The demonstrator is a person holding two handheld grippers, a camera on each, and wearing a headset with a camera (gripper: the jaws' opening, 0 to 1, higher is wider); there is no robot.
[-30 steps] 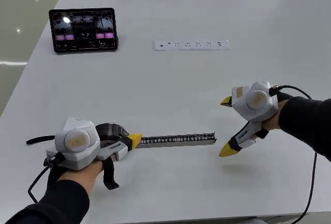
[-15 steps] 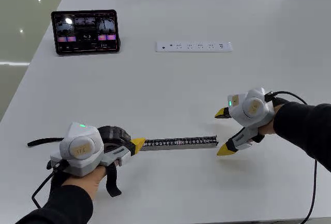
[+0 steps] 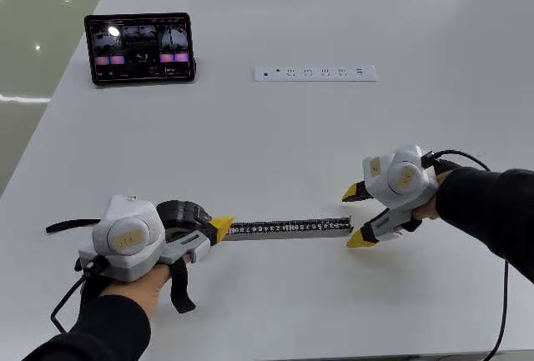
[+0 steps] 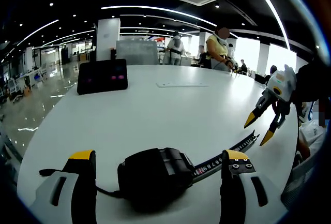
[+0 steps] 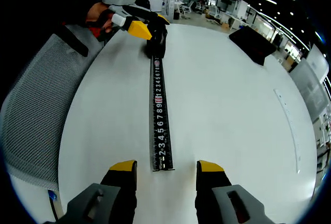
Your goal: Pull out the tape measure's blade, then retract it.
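We see the tape measure (image 3: 185,213) low on the left part of the white bench (image 3: 334,136), its black case resting between the two yellow-tipped fingers of the left gripper (image 4: 159,155). In the left gripper view those fingers stand spread, with a strip of bench showing between each one and the case, so they flank the case and do not press on it. A thin black strap (image 3: 65,227) trails from the case away from the blade. The blade (image 3: 288,228) is drawn out of the case and lies flat on the bench, numbered face up, running straight toward the right gripper (image 5: 166,166). In the right gripper view its end lies between that gripper's two fingers, which are parted and touch neither edge of it. In the head view we see the right gripper tilted down toward the bench, one yellow tip just beyond the blade's end and the other just on the near side of it. Each gripper is held in a hand with a dark sleeve, and a black cable (image 3: 503,294) runs off from the right one. Far up the bench, well apart from the tape measure, a tablet (image 3: 139,47) stands propped with its screen lit, and a white power strip (image 3: 315,72) lies flat to its right. A grey mesh chair (image 5: 31,115) shows beside the bench in the right gripper view.
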